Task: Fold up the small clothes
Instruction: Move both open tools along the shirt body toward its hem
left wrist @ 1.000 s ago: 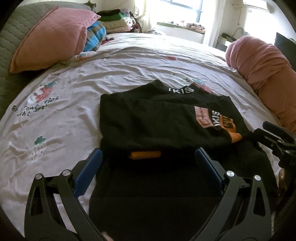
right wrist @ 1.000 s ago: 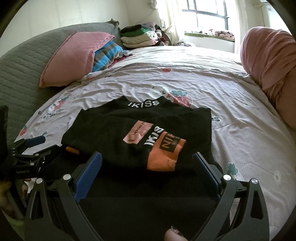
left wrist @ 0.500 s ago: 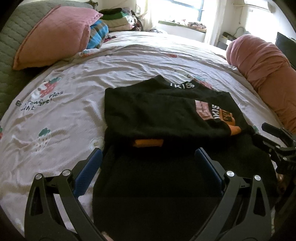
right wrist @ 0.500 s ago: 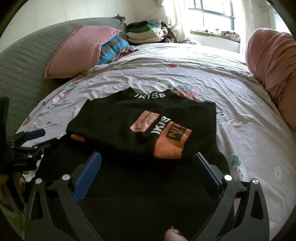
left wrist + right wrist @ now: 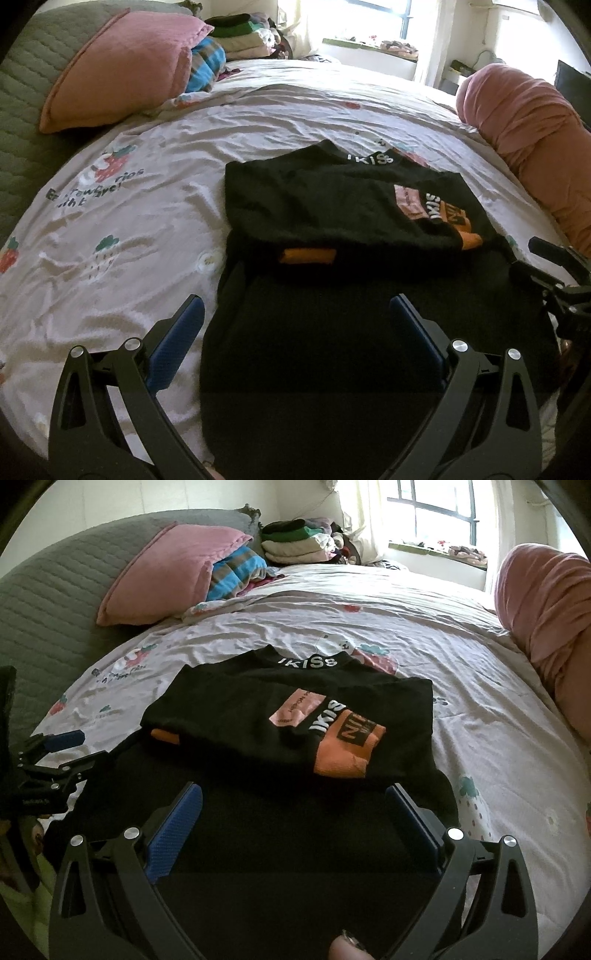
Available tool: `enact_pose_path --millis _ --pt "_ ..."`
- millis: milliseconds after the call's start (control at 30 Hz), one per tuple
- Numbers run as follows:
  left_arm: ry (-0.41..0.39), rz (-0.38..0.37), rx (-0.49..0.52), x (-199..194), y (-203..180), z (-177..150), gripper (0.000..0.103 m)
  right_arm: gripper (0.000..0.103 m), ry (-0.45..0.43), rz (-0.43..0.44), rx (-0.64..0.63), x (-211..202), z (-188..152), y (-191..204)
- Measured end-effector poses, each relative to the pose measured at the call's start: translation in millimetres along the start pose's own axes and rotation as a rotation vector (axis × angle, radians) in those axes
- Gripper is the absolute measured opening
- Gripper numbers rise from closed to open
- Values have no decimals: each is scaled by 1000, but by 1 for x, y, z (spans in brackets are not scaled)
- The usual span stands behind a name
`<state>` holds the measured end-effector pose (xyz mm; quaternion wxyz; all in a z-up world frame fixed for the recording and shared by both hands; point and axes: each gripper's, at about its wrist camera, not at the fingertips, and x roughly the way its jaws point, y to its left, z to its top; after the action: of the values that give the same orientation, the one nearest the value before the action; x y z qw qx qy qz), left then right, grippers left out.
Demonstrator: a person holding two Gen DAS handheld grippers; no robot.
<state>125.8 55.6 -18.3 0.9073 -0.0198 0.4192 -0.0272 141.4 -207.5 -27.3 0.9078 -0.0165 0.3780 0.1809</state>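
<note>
Shirt point(image 5: 332, 206) lies mid-bed point(image 5: 147, 221), sides and sleeves already folded in, its hem end still flat toward the near edge. Both tongs, left point(image 5: 295, 325) and right point(image 5: 295, 812), hover released over that hem.

Bedroom was pretty bright, daylight pouring through the window point(image 5: 439, 513) onto a bed point(image 5: 424, 627) with strawberry-print sheets, a pink pillow point(image 5: 166, 572) against the grey quilted headboard point(image 5: 55, 590).
</note>
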Motion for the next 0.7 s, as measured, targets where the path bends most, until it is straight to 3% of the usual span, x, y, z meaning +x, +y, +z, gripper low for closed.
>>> enact_pose_path --millis 700 --pt "98 30 -51 -14 19 -43 94 98 50 -2 -5 -20 -37 -11"
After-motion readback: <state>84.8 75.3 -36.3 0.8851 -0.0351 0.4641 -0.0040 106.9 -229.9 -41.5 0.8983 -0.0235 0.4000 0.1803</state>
